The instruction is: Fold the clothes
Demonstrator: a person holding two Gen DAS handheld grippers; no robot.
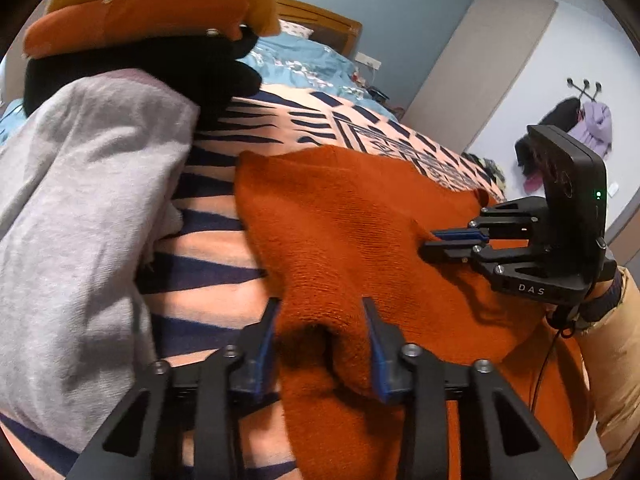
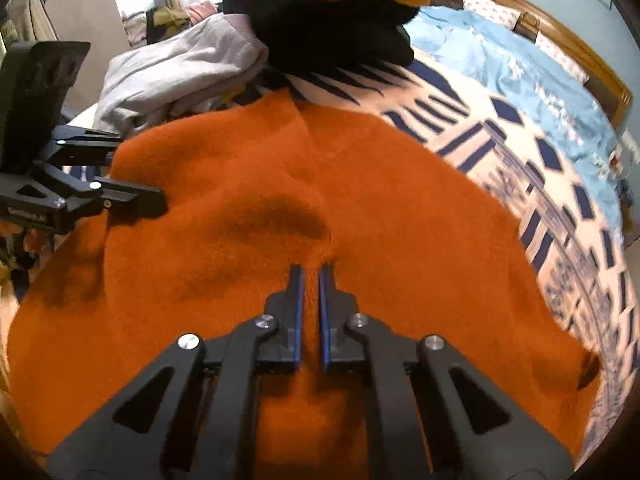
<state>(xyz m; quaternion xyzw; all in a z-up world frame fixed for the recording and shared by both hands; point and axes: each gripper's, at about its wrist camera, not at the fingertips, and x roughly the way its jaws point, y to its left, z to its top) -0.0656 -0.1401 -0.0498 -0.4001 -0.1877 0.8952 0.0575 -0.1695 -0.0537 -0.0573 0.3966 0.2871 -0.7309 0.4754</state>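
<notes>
An orange knit sweater (image 1: 344, 220) lies spread on a striped blanket on the bed; it fills the right wrist view (image 2: 400, 208). My left gripper (image 1: 322, 308) is open, its jaws on either side of a raised fold at the sweater's left edge. My right gripper (image 2: 311, 270) is shut, pinching a ridge of the sweater near its middle. It shows from the side in the left wrist view (image 1: 430, 240). The left gripper shows at the sweater's left edge in the right wrist view (image 2: 136, 176).
A pile of folded clothes, grey (image 1: 80, 200), black (image 1: 152, 72), orange and yellow, stands to the left on the striped blanket (image 1: 208, 248). A blue duvet (image 2: 520, 68) and wooden headboard (image 2: 560, 36) lie beyond. Coats hang on a wall hook (image 1: 584, 128).
</notes>
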